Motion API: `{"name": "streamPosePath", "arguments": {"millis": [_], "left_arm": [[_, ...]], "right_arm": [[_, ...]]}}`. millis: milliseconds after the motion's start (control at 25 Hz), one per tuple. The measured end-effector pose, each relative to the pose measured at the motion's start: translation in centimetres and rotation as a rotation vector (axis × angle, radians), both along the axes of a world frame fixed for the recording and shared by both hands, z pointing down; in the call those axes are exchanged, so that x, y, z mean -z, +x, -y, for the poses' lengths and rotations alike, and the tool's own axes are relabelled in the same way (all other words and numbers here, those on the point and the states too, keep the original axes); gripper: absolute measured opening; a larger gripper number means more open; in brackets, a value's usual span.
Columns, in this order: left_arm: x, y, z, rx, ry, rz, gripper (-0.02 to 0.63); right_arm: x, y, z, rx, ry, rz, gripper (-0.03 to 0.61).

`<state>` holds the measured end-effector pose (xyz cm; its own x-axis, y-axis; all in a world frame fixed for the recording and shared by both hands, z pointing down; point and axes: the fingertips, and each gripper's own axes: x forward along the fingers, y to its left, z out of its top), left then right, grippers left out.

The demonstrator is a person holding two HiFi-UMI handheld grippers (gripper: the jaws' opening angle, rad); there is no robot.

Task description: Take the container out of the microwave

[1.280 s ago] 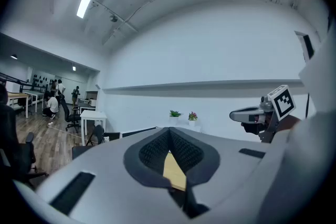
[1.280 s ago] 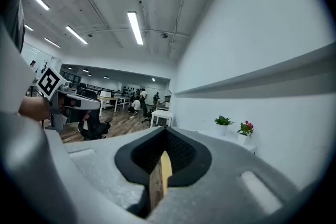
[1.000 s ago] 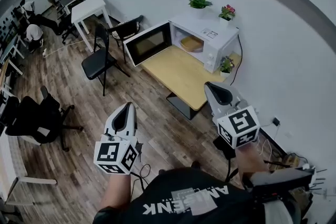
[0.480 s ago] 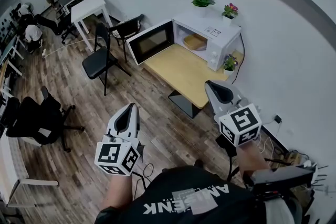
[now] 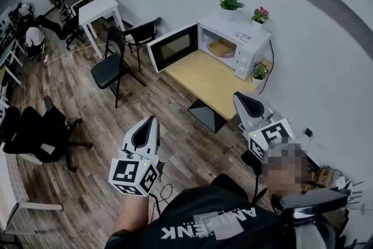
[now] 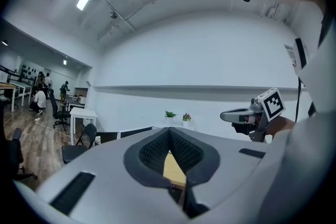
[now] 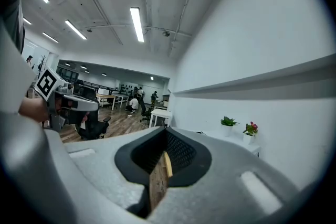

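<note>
A white microwave (image 5: pixel 247 44) stands on a wooden table (image 5: pixel 204 81) by the wall, with its dark door (image 5: pixel 173 46) swung open to the left. A shallow tan container (image 5: pixel 221 48) sits inside the cavity. Both grippers are held out in the air well short of the table. My left gripper (image 5: pixel 150 121) hangs over the wood floor, jaws together and empty (image 6: pixel 169 131). My right gripper (image 5: pixel 242 96) is near the table's near corner, also shut with nothing in it (image 7: pixel 165 131). From the gripper views the container is hidden.
Two potted plants (image 5: pixel 231 3) (image 5: pixel 260 13) stand on the microwave and a third (image 5: pixel 259 72) stands beside it. Black chairs (image 5: pixel 111 67) (image 5: pixel 143 32), a white table (image 5: pixel 99 9) and an office chair (image 5: pixel 41 131) lie to the left. Cables (image 5: pixel 315 175) trail along the right wall.
Both grippers have drifted a little toward the table along with the person. The jaws stayed shut and the microwave is unchanged.
</note>
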<state>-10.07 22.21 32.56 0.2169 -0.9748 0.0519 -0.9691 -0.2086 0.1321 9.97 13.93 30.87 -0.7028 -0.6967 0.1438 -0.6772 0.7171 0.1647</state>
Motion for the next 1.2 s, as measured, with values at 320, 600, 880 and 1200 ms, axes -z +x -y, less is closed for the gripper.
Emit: {"name": "streamPosePath", "arguments": {"millis": [320, 600, 880, 1200], "left_arm": [[-0.1, -1.9, 0.8, -0.006, 0.009, -0.015, 0.001], [-0.2, -3.6, 3.8, 0.027, -0.003, 0.002, 0.000], [0.3, -5.7, 9.7, 0.085, -0.001, 0.023, 0.000], [0.0, -5.4, 19.2, 0.073, -0.015, 0.016, 0.000]], "right_arm": [[-0.3, -1.9, 0.9, -0.002, -0.007, -0.001, 0.006], [-0.5, -3.9, 5.7, 0.030, -0.007, 0.022, 0.006], [0.1, -6.7, 13.4, 0.079, 0.017, 0.031, 0.006], [-0.2, -6.8, 22.3, 0.087, 0.005, 0.021, 0.006]]}}
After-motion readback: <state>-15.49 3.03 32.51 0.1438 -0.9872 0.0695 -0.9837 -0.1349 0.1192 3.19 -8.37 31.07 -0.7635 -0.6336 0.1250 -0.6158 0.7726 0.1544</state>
